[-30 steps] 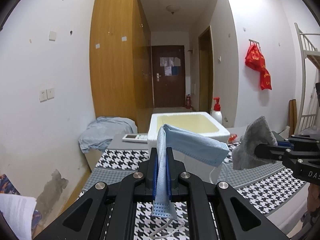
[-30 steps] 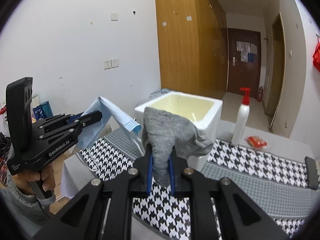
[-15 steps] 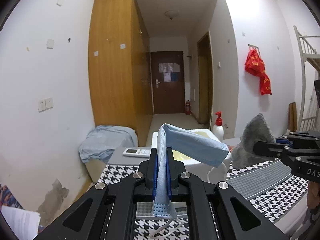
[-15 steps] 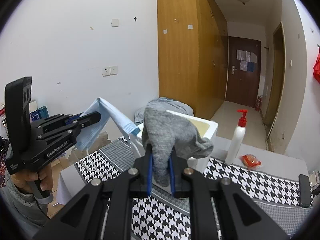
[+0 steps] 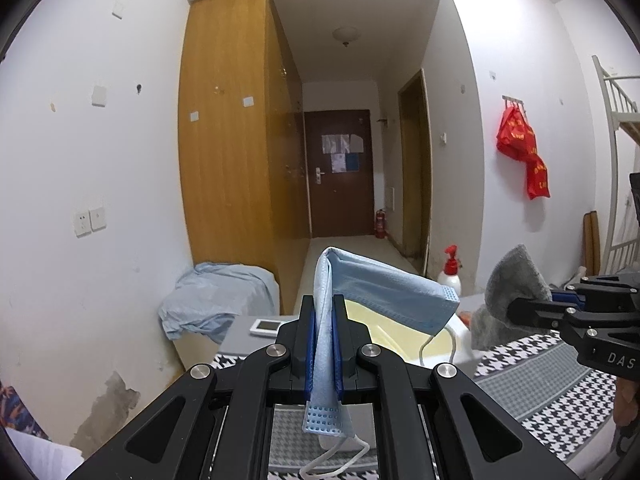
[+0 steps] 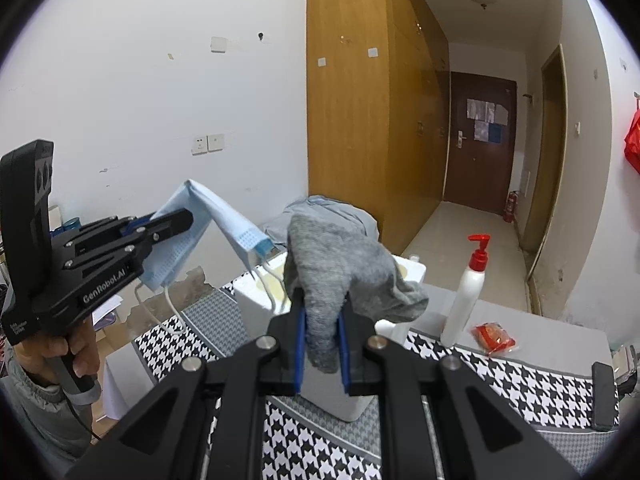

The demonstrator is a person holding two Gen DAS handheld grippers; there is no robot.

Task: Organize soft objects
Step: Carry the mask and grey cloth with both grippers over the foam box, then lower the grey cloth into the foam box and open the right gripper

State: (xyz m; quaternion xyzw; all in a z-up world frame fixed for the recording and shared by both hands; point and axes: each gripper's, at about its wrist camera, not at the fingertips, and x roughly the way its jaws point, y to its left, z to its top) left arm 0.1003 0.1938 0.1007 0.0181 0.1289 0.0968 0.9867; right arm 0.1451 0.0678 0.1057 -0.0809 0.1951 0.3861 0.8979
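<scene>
My left gripper is shut on a light blue face mask that folds over to the right, ear loops hanging. It also shows in the right wrist view with the mask. My right gripper is shut on a grey sock, also seen in the left wrist view. Both are held above a white foam box with a yellowish inside.
The box stands on a table with a houndstooth cloth. A white pump bottle with a red top and a red packet stand to the right. A remote lies left of the box. A blue-covered bundle sits by the wardrobe.
Both grippers have risen with the mask and the sock; the box now sits lower in both views. Both grips are unchanged.
</scene>
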